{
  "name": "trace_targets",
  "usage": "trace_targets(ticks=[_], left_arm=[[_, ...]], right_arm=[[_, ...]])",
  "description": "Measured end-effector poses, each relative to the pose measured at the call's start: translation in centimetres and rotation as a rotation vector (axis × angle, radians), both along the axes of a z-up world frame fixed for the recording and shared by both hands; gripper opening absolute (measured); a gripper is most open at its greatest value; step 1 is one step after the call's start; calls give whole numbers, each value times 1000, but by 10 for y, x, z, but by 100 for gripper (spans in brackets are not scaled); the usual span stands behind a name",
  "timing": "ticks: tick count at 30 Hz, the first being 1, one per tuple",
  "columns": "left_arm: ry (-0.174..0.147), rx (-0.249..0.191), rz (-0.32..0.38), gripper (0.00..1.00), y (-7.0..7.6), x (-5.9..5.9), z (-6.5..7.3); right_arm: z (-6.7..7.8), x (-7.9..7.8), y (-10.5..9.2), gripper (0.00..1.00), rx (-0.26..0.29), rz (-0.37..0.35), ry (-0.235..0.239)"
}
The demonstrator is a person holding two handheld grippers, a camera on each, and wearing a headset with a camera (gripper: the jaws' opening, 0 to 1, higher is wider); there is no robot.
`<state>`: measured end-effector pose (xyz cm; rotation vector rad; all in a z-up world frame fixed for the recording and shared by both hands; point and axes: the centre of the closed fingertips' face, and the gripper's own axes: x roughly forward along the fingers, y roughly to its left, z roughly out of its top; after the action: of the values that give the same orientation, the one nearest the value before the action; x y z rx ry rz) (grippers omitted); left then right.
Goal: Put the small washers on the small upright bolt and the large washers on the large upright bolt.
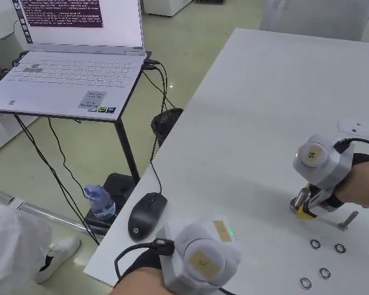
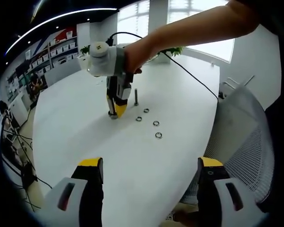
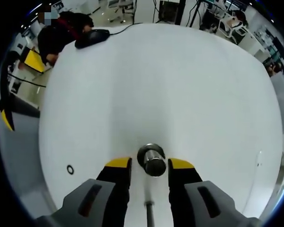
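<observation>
Your right gripper points down at the counter. Its fingers sit tight on either side of the large bolt and appear to be grasping it, though the fisheye makes contact hard to judge. In the left gripper view, the small bolt stands upright just beside it at 3 o'clock. Four washers lie flat at 5 o'clock of the right gripper. Your left gripper hangs over the counter's near edge, its fingers released and spread wide.
</observation>
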<state>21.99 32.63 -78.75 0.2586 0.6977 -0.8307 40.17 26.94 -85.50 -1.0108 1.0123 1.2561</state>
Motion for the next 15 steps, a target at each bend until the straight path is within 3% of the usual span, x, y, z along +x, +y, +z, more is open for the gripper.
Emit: trace_targets(ticks=[9,15], left_arm=[[2,6,-12,81,-5,2,0],[-1,6,-11,80,-7,6,3]], right_arm=[[15,4,-8,34,23,6,-6],[25,-2,-15,34,46,24,-10]])
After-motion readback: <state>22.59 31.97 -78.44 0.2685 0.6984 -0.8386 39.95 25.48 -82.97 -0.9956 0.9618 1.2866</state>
